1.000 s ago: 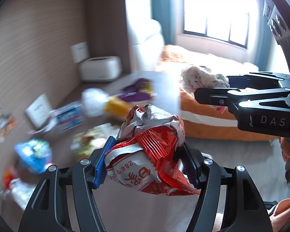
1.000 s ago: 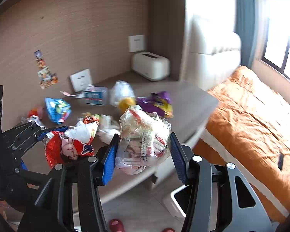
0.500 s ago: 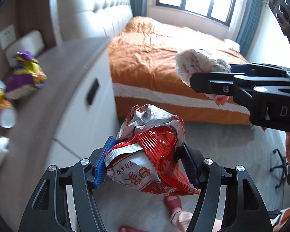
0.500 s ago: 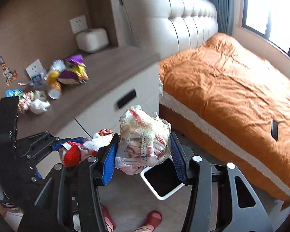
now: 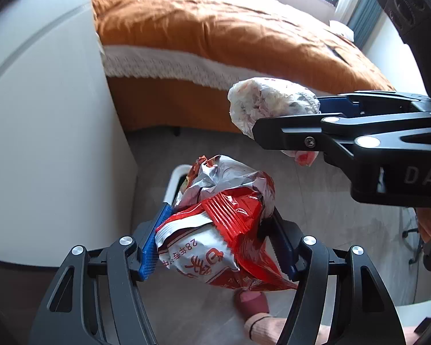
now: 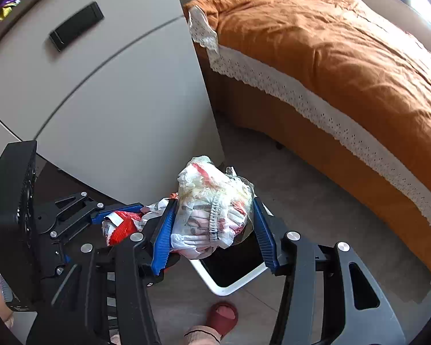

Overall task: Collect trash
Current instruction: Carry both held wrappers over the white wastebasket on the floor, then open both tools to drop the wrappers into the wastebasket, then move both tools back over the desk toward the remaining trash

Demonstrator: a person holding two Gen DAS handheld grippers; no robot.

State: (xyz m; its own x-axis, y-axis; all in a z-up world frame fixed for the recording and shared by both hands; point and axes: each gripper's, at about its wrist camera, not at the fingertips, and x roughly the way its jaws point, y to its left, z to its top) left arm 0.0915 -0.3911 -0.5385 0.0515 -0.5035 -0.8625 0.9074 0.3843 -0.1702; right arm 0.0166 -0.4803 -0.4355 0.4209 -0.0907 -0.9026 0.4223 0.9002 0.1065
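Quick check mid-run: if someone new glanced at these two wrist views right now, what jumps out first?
Two fistfuls of rubbish: the left gripper clamps a crumpled red snack bag, the right gripper a wad of clear plastic wrappers. Both hang above a white-rimmed bin on the floor beside the cabinet. Behind it, the orange bed fills the background.

both claws matte black plastic w/ open triangular cutouts in the arms, round silver rivets at the pivots. left claw (image 5: 215,244): ribbed blue pads (image 5: 150,251) on inner faces. right claw (image 6: 212,230): same blue ribbed pads (image 6: 162,240); seen side-on from the left cam it shows a small phillips screw & pale "das" lettering on the body. person wears dark red slippers (image 6: 222,314) over pinkish socks (image 6: 202,335).
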